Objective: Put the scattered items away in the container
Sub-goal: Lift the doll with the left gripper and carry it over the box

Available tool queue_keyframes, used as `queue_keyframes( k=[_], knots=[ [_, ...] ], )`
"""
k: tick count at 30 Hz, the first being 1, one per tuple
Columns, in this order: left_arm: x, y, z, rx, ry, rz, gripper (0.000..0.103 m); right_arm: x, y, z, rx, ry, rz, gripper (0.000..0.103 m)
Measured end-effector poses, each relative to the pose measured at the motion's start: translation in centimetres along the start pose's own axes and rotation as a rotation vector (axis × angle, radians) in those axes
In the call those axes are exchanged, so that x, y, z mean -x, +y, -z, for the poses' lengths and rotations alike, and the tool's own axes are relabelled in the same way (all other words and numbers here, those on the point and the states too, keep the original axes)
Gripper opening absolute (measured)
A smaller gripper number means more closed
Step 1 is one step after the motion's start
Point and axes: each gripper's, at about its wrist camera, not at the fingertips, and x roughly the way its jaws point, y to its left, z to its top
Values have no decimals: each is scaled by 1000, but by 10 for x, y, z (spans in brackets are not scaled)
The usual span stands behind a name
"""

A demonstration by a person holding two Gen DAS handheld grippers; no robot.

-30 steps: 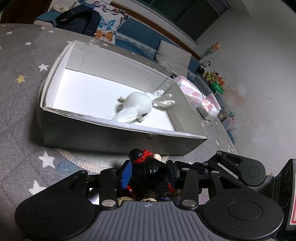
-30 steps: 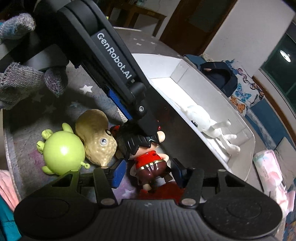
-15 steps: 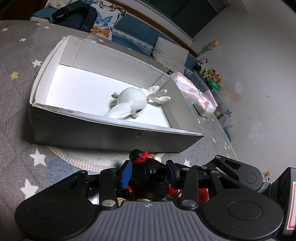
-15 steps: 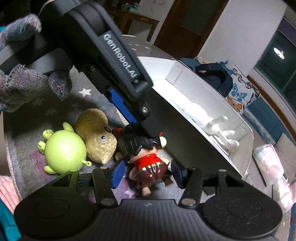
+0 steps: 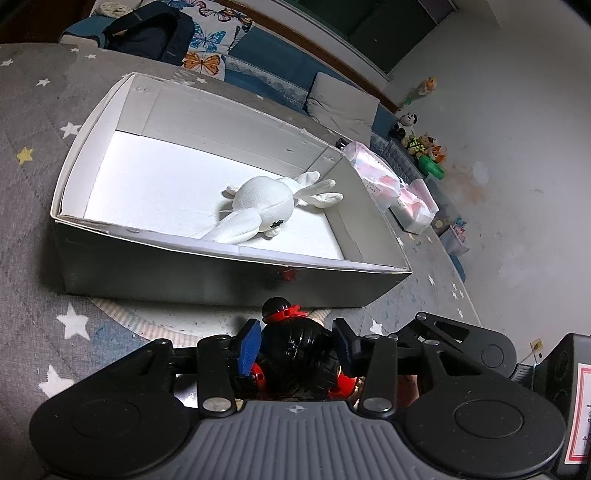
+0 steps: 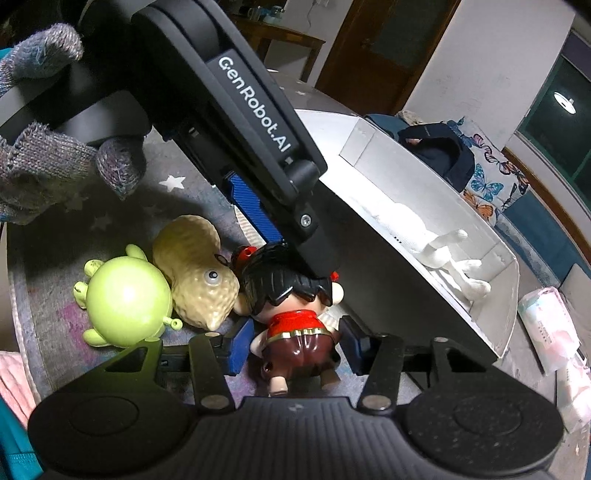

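A doll with black hair and a red dress (image 6: pixel 291 306) hangs off the mat, gripped at the head by my left gripper (image 5: pixel 297 343); its hair (image 5: pixel 295 350) fills the space between the blue pads. My right gripper (image 6: pixel 293 345) is open, its fingers either side of the doll's body without squeezing it. The grey box (image 5: pixel 207 273) stands just beyond, with a white plush rabbit (image 5: pixel 266 206) lying inside. A tan peanut toy (image 6: pixel 195 266) and a green round toy (image 6: pixel 125 299) lie on the mat left of the doll.
The star-patterned grey mat (image 5: pixel 33 184) surrounds the box. Pink tissue packs (image 5: pixel 399 192) lie past the box's right end. A dark backpack (image 5: pixel 151 33) and butterfly cushion sit behind it. A gloved hand (image 6: pixel 55 155) holds the left gripper.
The left gripper has lifted the doll off the mat and drawn it higher. The box now sits lower and fuller in the left wrist view. The right gripper stayed open around the doll.
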Motion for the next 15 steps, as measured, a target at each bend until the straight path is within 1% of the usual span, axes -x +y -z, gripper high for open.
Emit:
queue_keyframes(
  k=[6,12,15],
  knots=[
    [10,-8,2,-25,-19,1,44,8,1,2,-16,-25,8,51],
    [28,-26,-2,-58,-71,21,44,30,-6,-6,-7,-69,37,51],
    [35,-35,-10,-70,-107,40,44,42,-12,-12,9,-98,71,51]
  ],
)
